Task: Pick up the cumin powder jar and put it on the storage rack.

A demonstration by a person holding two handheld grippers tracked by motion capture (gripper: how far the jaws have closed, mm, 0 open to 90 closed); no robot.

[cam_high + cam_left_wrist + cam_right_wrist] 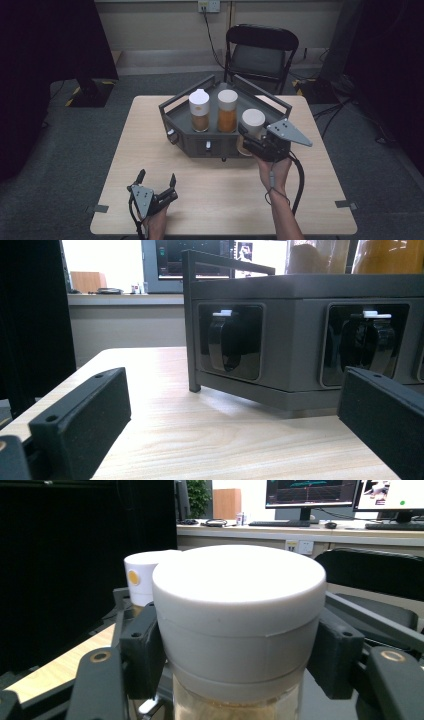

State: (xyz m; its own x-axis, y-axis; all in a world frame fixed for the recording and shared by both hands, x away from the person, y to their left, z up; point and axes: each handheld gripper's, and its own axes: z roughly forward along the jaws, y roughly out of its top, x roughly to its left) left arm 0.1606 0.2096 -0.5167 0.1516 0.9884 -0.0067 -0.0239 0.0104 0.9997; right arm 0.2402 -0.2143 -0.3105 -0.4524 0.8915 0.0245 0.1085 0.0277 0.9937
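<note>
We see a white-capped jar (252, 124) with pale contents at the right end of a dark grey rack (175, 114) that sits on the far half of a light wooden table (210, 200). The right gripper (248, 140) is clamped on this jar: in the right gripper view the two black jaws press against either side of the white cap (240, 615), just above the glass and its pale beige contents. The jar appears upright; whether it rests in the rack or is raised slightly, we cannot tell.

Two more jars stand in the same rack to its left: a middle jar (227, 111) with orange contents and a flat white cap, and a left jar (199, 110) with brown contents and a white cap bearing a small yellow dot. The three stand close together in a row.

The left gripper (157, 180) lies low near the table's near left edge, well apart from the rack, its jaws spread wide and holding nothing. In the left gripper view we look across the tabletop at the rack's front face, where recessed black latches (223, 342) carry white tabs.

Beyond the table stands a black folding chair (258, 50).
</note>
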